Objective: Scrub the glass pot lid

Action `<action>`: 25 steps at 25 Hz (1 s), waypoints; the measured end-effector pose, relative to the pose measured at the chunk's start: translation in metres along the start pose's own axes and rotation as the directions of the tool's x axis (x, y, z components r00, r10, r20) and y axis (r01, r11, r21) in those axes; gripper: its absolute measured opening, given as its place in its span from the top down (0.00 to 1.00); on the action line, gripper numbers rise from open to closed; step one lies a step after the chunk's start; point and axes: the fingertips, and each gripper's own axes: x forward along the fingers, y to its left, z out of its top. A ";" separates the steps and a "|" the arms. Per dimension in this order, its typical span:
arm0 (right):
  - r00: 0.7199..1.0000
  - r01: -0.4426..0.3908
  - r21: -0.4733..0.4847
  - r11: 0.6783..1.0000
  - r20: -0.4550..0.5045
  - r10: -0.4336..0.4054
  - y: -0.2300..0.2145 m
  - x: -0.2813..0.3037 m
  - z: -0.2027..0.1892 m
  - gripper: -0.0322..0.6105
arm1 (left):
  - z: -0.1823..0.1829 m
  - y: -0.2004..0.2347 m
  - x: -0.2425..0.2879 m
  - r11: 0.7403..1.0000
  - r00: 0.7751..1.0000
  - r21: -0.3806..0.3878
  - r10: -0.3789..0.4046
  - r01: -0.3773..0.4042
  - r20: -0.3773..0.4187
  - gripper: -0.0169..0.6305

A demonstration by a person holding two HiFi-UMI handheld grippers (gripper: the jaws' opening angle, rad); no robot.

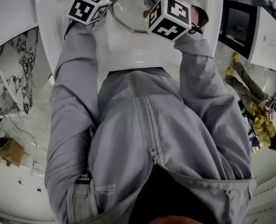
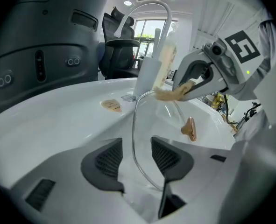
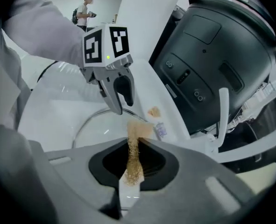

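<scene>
The glass pot lid (image 2: pixel 159 125) stands on edge in the white sink (image 2: pixel 58 120), its tan knob (image 2: pixel 190 129) on the far side. My left gripper (image 2: pixel 137 158) is open, with the lid's metal rim (image 2: pixel 134 139) passing between its dark pads without being pressed. My right gripper (image 3: pixel 134 164) is shut on a tan scrubbing sponge (image 3: pixel 137 132), held just above the lid's top edge (image 3: pixel 95 120). In the head view the lid (image 1: pixel 123 24) shows only partly, between the two marker cubes, and both sets of jaws are hidden.
A curved faucet (image 2: pixel 149 6) and a soap bottle (image 2: pixel 166 59) stand behind the lid. A large dark appliance (image 3: pixel 212 55) sits on the counter beside the sink. A tan sticker (image 2: pixel 111 105) lies on the sink rim. A person (image 3: pixel 85 8) stands far off.
</scene>
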 end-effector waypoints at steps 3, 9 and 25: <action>0.997 0.069 -0.052 0.996 -0.020 -0.070 -0.020 0.010 -0.002 0.89 | 0.002 0.004 0.008 1.000 1.000 -0.020 -0.020 0.020 -0.009 0.71; 0.990 0.122 -0.156 0.980 -0.055 -0.132 -0.033 0.033 -0.003 0.89 | 0.002 0.000 0.012 0.990 0.995 -0.105 -0.100 0.099 -0.006 0.82; 0.985 0.034 -0.294 0.955 -0.152 -0.082 0.033 0.046 -0.013 0.89 | -0.006 0.001 0.012 0.993 0.997 -0.099 -0.069 0.066 -0.027 0.83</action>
